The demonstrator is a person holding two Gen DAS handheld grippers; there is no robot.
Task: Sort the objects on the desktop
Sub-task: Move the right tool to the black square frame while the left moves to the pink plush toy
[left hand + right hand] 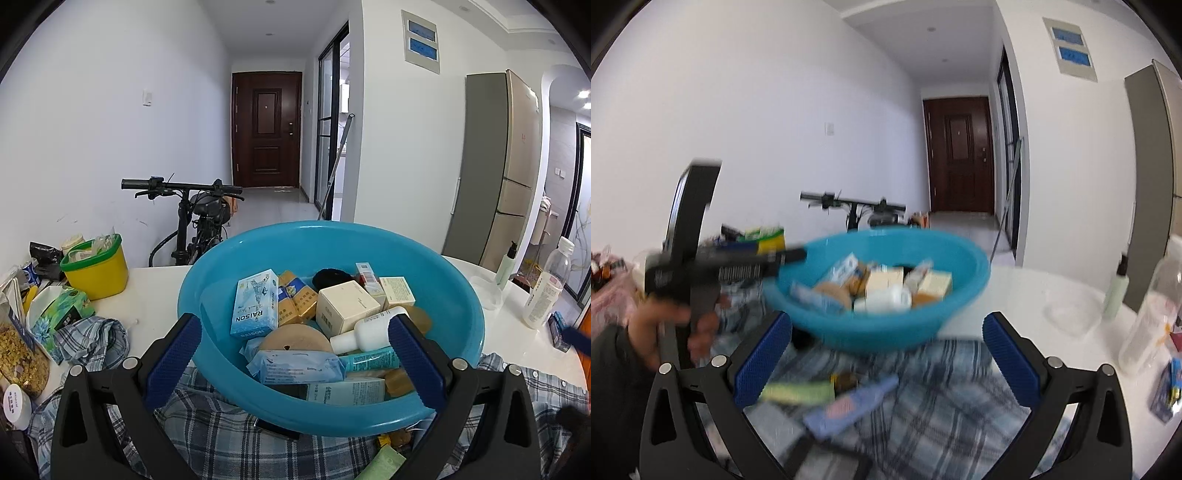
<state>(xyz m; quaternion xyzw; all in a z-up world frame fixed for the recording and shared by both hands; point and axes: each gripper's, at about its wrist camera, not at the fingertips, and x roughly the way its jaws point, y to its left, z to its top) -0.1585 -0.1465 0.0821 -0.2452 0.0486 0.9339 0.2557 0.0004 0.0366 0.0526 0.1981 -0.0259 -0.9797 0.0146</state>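
Nearest the lens, the left gripper [295, 354] is hanging with its blue-padded fingers [173, 363] spread wide and holding nothing, one on each side of the near rim of the blue basin [461, 306]; whether the pads are touching the rim cannot be told. The right gripper [886, 354], likewise spread and empty, is hovering over the plaid cloth [942, 391], where a pale green tube [798, 393] and a blue packet [849, 406] are lying loose, both blurred.

The basin is sitting partly on the plaid cloth and partly on the white table [155, 291]. Inside it, from near to far, are lying a blue wipe packet [295, 365], a teal tube [369, 358], a white bottle [365, 332] on its side, a roll of brown tape [295, 338], a RAISON box [255, 308], and a cream carton [347, 306].

Handling, as a judgement: the cartons are probably light and stiff but crushable, best pinched across their flat faces. The bottle looks smooth and round, so it may roll or slip; gripping its body crosswise seems safest. The packet is soft and would deform, so a mid-body pinch suits it. The loaded basin is likely too wide for one gripper and would tip if lifted by one rim.

Farther left is standing a yellow tub [98, 273]; at far right, a clear bottle [546, 288].
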